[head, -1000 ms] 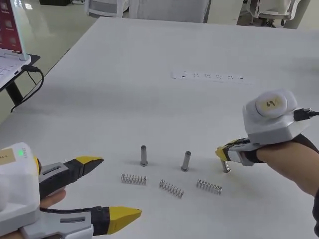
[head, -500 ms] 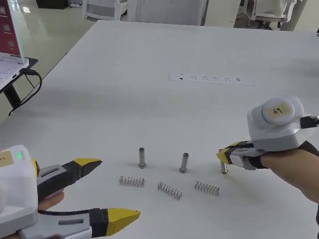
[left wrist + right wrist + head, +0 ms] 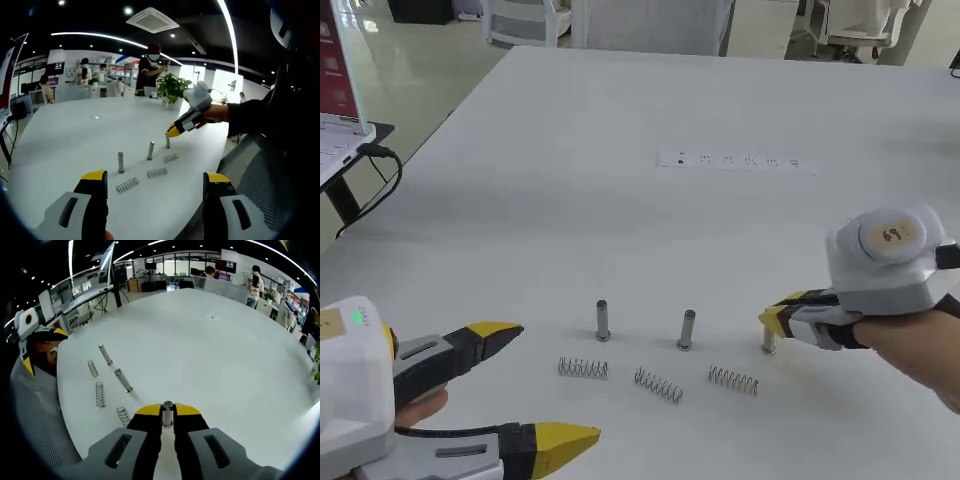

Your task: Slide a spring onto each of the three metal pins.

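Note:
Three short metal pins stand upright in a row on the white table: left pin [image 3: 602, 320], middle pin [image 3: 687, 329], right pin [image 3: 769, 343]. In front of them lie three loose springs [image 3: 583, 368] [image 3: 658, 384] [image 3: 733, 380]. My right gripper [image 3: 773, 321] is shut on the right pin [image 3: 167, 411], whose top shows between the yellow tips. My left gripper [image 3: 542, 384] is open near the table's front left, short of the left spring [image 3: 127, 184], with nothing between its fingers. The right gripper [image 3: 178, 129] also appears in the left gripper view, above the far pin [image 3: 168, 143].
A white power strip [image 3: 736, 161] lies further back on the table. A laptop [image 3: 338, 90] with a cable sits on a stand at the far left. The table's near edge runs just below the left gripper. People and desks are in the room's background.
The head view has drifted slightly. The right gripper stays shut on the right pin, the left gripper stays open, and the pins and springs keep their places.

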Tool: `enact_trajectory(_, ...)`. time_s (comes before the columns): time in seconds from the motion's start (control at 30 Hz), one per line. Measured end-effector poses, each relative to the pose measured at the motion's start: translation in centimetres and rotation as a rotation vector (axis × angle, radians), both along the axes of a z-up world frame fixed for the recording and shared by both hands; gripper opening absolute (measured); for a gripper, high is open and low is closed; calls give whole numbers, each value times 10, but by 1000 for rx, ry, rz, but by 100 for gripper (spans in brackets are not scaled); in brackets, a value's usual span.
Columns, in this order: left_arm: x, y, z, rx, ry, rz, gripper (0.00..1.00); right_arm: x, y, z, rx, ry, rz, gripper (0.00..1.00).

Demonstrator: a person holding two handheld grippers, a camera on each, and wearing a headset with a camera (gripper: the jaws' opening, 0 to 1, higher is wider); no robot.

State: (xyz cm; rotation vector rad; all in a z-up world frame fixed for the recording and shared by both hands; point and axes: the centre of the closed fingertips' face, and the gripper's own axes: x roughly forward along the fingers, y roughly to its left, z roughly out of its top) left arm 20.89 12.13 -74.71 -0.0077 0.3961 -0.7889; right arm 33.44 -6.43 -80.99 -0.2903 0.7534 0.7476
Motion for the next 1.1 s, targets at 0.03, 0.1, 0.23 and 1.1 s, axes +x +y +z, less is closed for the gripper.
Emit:
enact_trajectory(0.03, 0, 0, 0, 0, 0, 1, 74, -1, -1, 0, -4, -1, 1, 6)
enact_trajectory(0.1, -1, 0, 0, 0, 0, 1, 74, -1, -2, 0, -9, -2, 2, 6)
enact_trajectory(0.23, 0, 0, 0, 1, 0, -1, 74, -2, -5, 0, -13, -2, -2, 6)
enact_trajectory(1.1, -1, -1, 1, -1, -3, -1, 74, -7, -10, -3, -30, -2, -3, 10)
